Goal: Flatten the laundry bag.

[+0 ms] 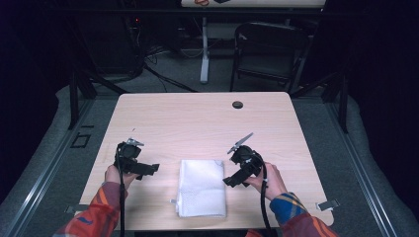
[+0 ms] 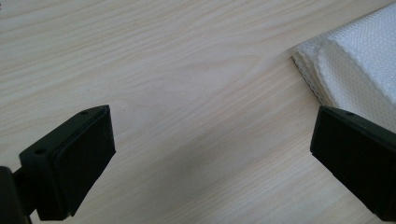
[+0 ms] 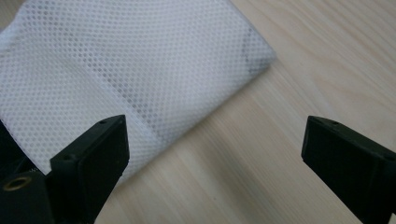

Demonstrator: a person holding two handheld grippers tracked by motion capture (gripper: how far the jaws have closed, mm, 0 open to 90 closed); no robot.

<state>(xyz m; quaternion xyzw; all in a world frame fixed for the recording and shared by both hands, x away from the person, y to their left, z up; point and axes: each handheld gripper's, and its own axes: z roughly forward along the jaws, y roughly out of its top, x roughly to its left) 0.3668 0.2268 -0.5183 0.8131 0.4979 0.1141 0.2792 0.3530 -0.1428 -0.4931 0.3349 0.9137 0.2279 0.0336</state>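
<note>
Left gripper (image 1: 148,169) hovers low over the wooden table (image 1: 197,118), held in the person's left hand (image 1: 116,176), jaws pointing inward toward the folded white mesh cloth (image 1: 201,187). Jaws stand wide apart with nothing between them; in the left gripper view bare wood grain shows in the gap, and the cloth's corner (image 2: 355,70) sits at the upper right, just beyond the right-hand jaw (near, but apart from it).

Right gripper (image 1: 232,180), in the right hand (image 1: 269,181), angles in from the other side, its tip just beside the cloth's right edge. It too is released, jaws spread wide. In the right gripper view the cloth (image 3: 116,70) fills the upper left; one jaw sits over its mesh, the other over bare table (whether the jaw touches the fabric, I cannot tell).

Cloth lies flat near the front edge of the table, between the two grippers, folded into a tall rectangle with layered edges visible.

Small dark round fitting (image 1: 237,104) sits near the far edge of the table, well apart from everything. A folding chair (image 1: 267,49) stands on the floor beyond
</note>
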